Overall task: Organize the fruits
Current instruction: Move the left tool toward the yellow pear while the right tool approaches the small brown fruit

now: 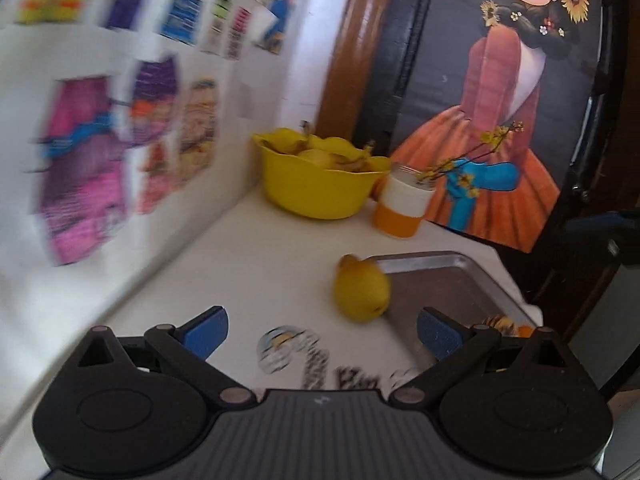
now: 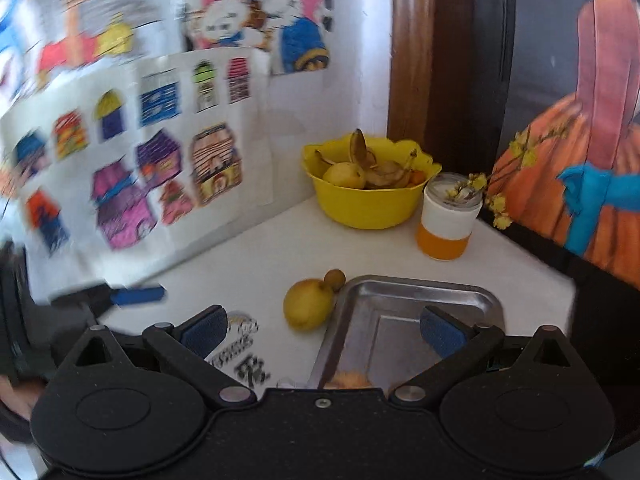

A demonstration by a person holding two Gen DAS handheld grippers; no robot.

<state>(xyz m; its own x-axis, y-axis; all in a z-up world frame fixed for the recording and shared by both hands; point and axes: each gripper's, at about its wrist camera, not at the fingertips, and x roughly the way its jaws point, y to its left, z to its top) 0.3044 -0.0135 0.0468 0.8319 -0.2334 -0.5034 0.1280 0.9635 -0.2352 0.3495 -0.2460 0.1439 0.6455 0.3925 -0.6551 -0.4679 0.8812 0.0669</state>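
Observation:
A yellow lemon-like fruit (image 1: 362, 292) (image 2: 307, 303) lies on the white table against the left rim of a metal tray (image 1: 452, 280) (image 2: 404, 292). A small brown fruit (image 2: 334, 278) touches it behind. An orange fruit (image 1: 504, 323) (image 2: 347, 380) shows partly at the tray's near end. At the back, a yellow bowl (image 1: 320, 192) (image 2: 368, 208) holds a yellow fruit and banana peels. My left gripper (image 1: 322, 332) is open, just short of the lemon. My right gripper (image 2: 325, 330) is open, over the tray's near left edge. The left gripper's blue fingertip (image 2: 138, 295) appears at the left.
A white and orange jar (image 1: 402, 206) (image 2: 448, 222) with a yellow flower sprig stands right of the bowl. A wall with colourful drawings runs along the left. A large picture of a figure in an orange dress (image 1: 500, 140) leans at the back right. Printed stickers (image 1: 296, 354) lie on the table.

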